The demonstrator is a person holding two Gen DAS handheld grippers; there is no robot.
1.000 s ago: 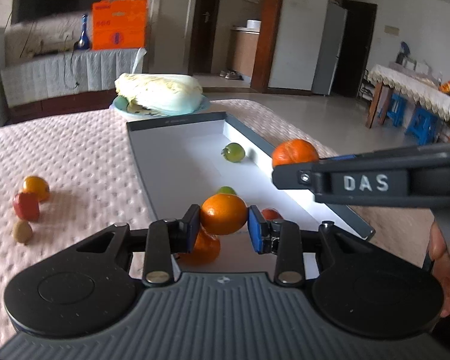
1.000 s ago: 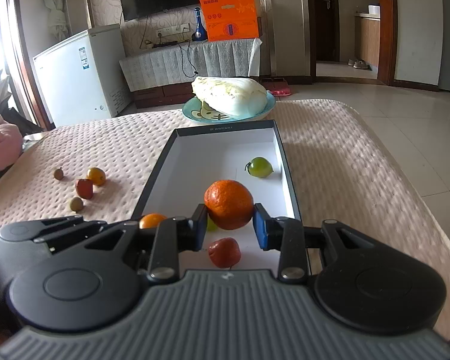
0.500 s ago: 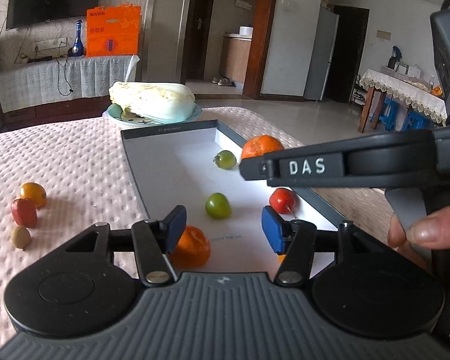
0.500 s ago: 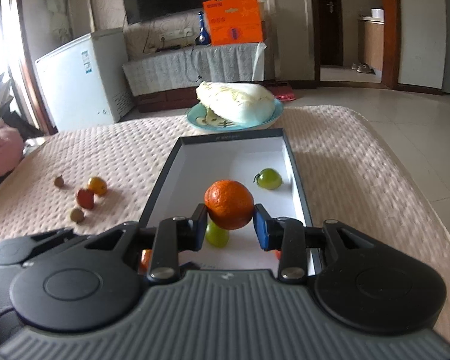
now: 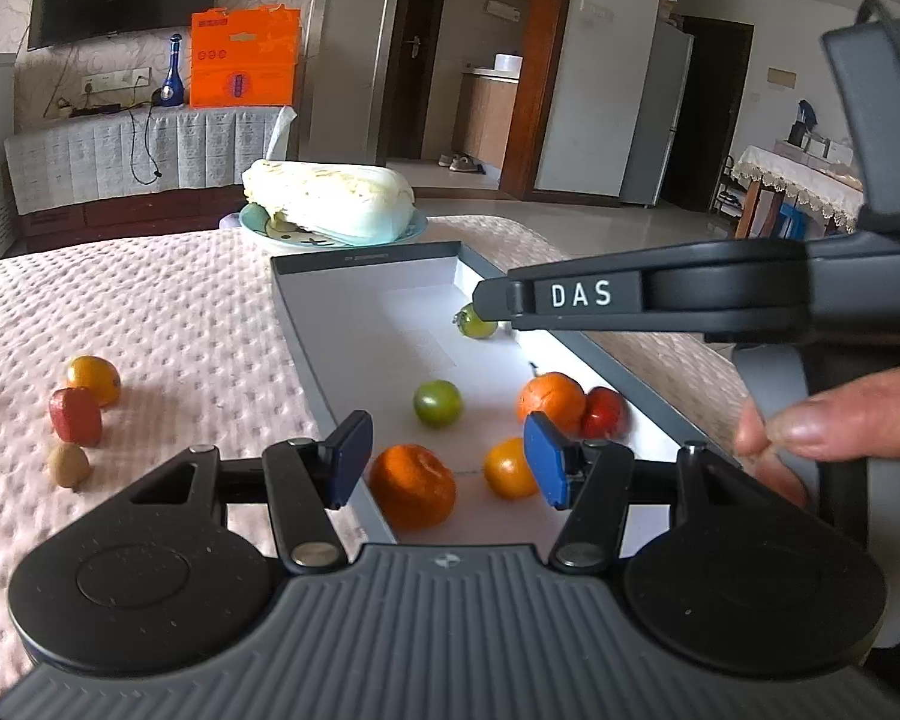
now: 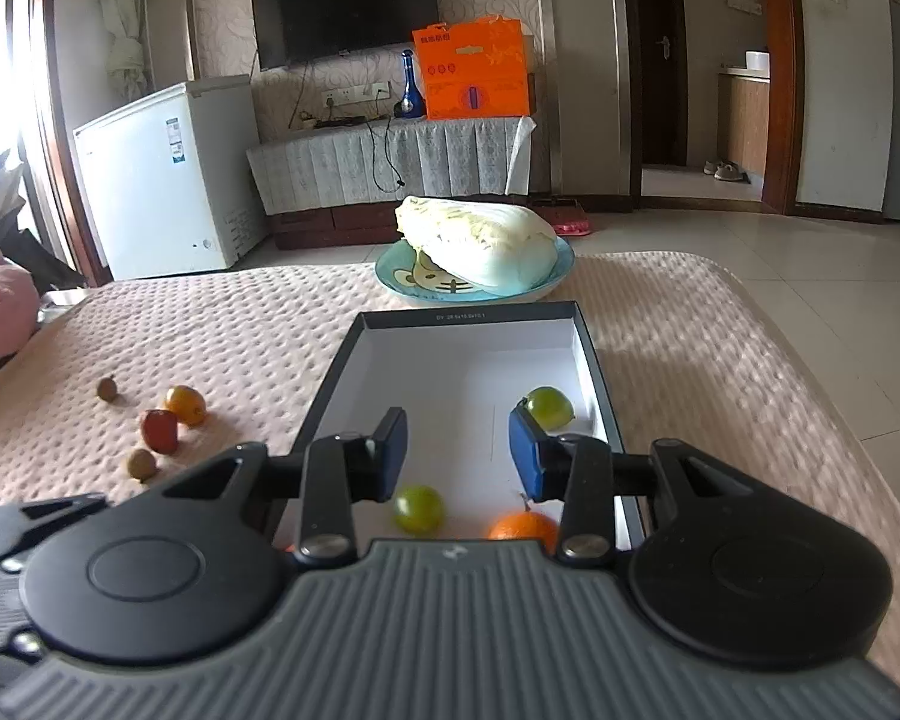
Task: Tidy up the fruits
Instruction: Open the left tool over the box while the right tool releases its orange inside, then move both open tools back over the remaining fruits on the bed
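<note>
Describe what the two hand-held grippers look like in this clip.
Both match: the left hand-held gripper and right hand-held gripper have ribbed grey bodies, black round-lobed housings, black finger arms with silver pivot screws and blue pads. Seen side-on, the right one bears white "DAS" lettering. No sleeves or cables show clearly.

Change record: our left gripper (image 5: 447, 459) no longer clamps its orange (image 5: 412, 486), which now lies in the tray (image 5: 306, 324) below the fingers. Our right gripper (image 6: 457, 454), jaws opening, has dropped its orange (image 6: 523, 528) below its right finger.
</note>
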